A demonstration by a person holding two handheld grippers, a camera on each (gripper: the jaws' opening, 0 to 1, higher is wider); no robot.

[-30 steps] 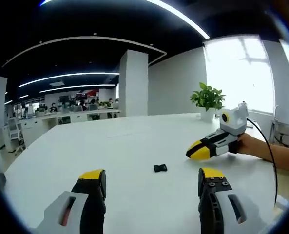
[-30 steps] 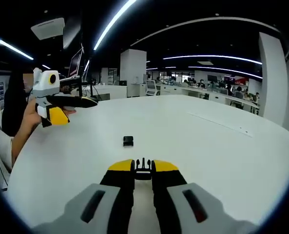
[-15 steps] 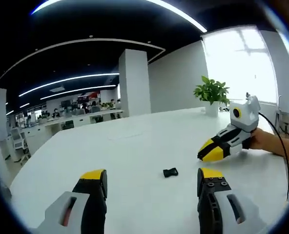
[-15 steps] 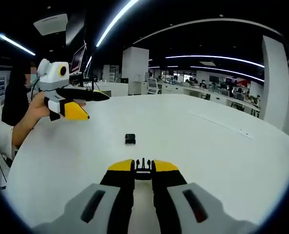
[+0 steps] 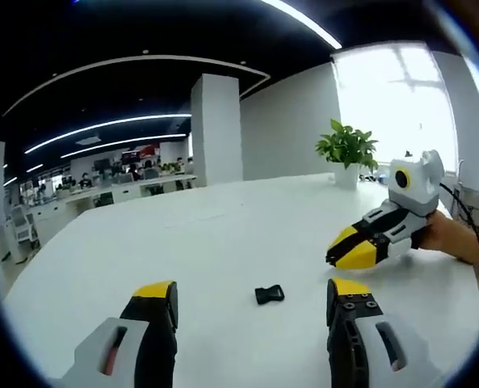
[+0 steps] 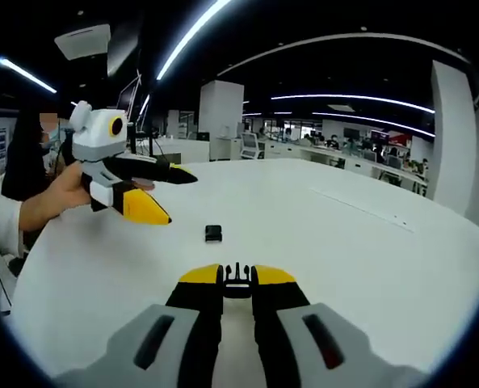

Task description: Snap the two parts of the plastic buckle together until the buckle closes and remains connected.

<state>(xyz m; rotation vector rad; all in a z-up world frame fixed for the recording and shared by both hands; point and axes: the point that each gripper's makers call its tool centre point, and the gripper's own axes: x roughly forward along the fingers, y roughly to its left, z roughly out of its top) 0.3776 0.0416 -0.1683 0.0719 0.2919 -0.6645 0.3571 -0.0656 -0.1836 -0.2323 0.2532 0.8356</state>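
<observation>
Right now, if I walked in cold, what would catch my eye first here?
Probably the right gripper, its yellow-tipped jaws shut on a small black buckle part low in the right gripper view. Next, the other buckle half lying alone on the big white table, between the left gripper's wide-open jaws. Then the potted plant by the bright window.

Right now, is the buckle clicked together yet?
Not yet. Done: the right gripper is shut on the pronged buckle part. In hand: the left gripper, open, hangs near the other buckle part lying on the white table. Left: grab it, then snap both together.
</observation>
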